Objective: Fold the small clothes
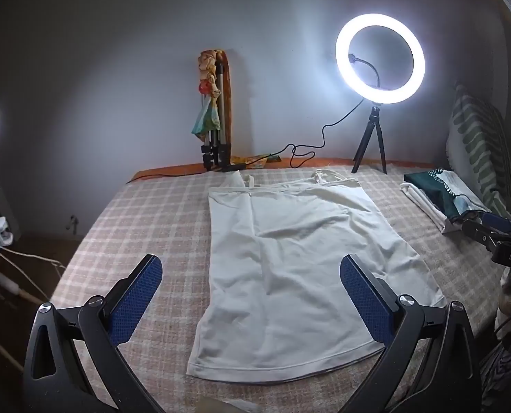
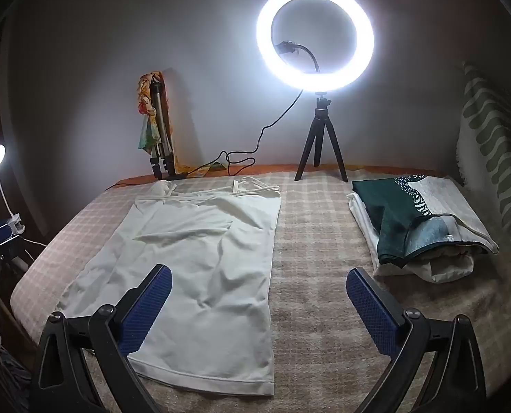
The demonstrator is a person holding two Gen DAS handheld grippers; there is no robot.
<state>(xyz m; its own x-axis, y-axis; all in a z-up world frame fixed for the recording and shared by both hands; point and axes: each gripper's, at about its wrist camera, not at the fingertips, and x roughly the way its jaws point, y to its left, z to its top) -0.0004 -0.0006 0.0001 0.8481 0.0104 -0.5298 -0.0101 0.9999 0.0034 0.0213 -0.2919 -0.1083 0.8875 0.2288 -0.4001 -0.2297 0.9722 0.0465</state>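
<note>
1. Two claws hang over a bed [image 1: 145, 213] covered in a pale checked blanket; no box, basket or other holder is in view, so all the clothes lie straight on the blanket.
2. A white top [image 1: 290, 258] is spread flat in the middle of the bed, its hem toward the cameras and its thin straps toward the wall. The right wrist view shows the same top [image 2: 200, 275] left of centre.
3. The fabric is plain and off-white, with soft creases running across the body and a stitched hem along the near edge. The strap end looks slightly bunched, and one long side edge seems turned in, though I cannot tell how far.
4. The left claw [image 1: 252, 299] is wide open with nothing between its blue pads; it sits above the lower half of the top, the right finger over the cloth and the left finger over bare blanket.
5. The right claw [image 2: 259, 306] is also wide open and empty, its left finger above the top's near right portion, its right finger over the blanket.
6. A stack of folded clothes [image 2: 417, 227], dark green and grey on top with white beneath, lies at the right side of the bed, well apart from the top.
7. A lit ring light [image 2: 315, 36] on a small tripod stands at the far edge, near the wall.
</note>
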